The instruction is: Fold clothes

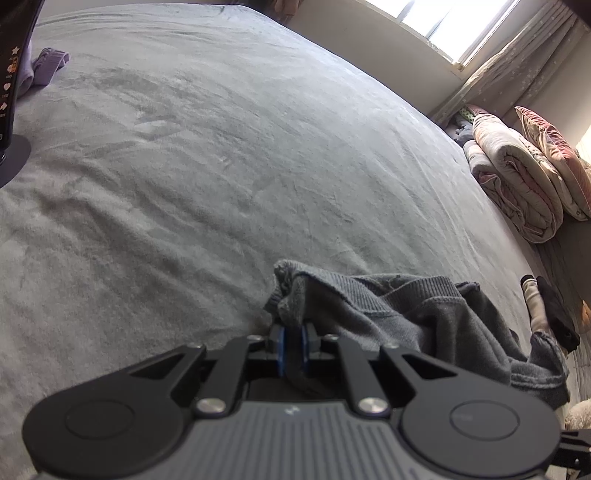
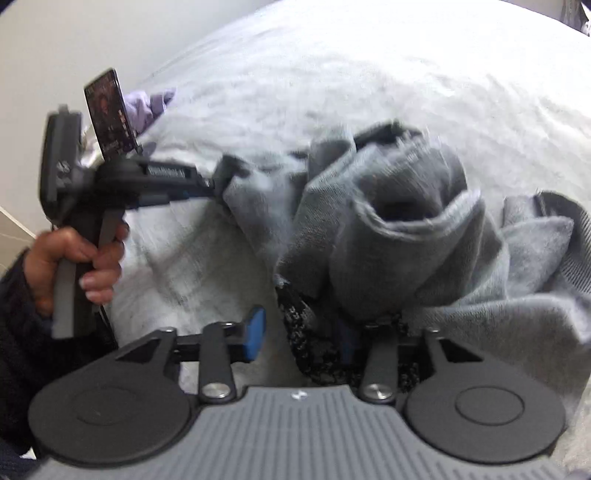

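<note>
A crumpled grey knit garment (image 1: 406, 314) (image 2: 399, 229) lies bunched on the grey bed cover (image 1: 221, 147) (image 2: 369, 74). My left gripper (image 1: 291, 343) is shut on one edge of it, with fabric pinched between the blue pads. In the right wrist view a hand (image 2: 74, 254) holds that left gripper (image 2: 218, 184) at the garment's left end. My right gripper (image 2: 301, 338) stands open low over the near side of the heap. Its left pad (image 2: 255, 332) is bare, while grey and dark speckled fabric drapes over the right finger. The pads do not press on the cloth.
A purple garment (image 1: 48, 62) (image 2: 147, 107) lies at the far side of the bed. A phone on a stand (image 1: 11, 74) (image 2: 107, 110) is beside it. Folded quilts and a pillow (image 1: 517, 177) are stacked at the right under a window (image 1: 443, 18).
</note>
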{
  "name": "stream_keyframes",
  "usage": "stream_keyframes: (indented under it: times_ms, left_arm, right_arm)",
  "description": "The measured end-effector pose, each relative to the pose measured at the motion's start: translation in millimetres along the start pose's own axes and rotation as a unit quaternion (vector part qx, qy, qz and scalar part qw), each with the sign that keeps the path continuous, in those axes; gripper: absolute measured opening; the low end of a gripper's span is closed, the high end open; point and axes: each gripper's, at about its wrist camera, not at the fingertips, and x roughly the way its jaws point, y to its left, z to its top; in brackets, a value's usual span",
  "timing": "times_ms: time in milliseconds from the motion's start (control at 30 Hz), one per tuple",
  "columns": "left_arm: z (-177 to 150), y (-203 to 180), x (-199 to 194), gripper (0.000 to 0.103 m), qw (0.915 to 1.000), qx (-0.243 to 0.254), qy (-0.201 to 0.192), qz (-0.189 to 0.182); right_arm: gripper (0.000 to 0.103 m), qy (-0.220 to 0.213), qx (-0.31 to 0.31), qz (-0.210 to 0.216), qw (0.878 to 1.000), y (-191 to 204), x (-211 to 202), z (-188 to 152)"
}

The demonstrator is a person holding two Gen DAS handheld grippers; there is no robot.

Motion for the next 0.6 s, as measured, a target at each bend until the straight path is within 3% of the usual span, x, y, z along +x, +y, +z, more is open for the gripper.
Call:
stream_keyframes:
  times_ms: [233, 367, 600]
  left_arm:
    - [-1, -4, 0, 0.008, 1.0, 0.004, 0.0, 0.008]
    - [0, -4, 3, 0.008, 1.0, 0.003, 0.002, 0.009]
    - [6, 0, 14, 0.009, 1.0, -0.005, 0.007, -0.001]
  right_arm:
    - [0.049, -0.064, 0.015, -0.001, 0.998, -5, -34, 29]
    - [0.049, -0.089, 0.01, -0.023, 0.996, -11, -37, 50]
    - [0.049, -0.077, 0.009, -0.063, 0.995, -33, -12, 65]
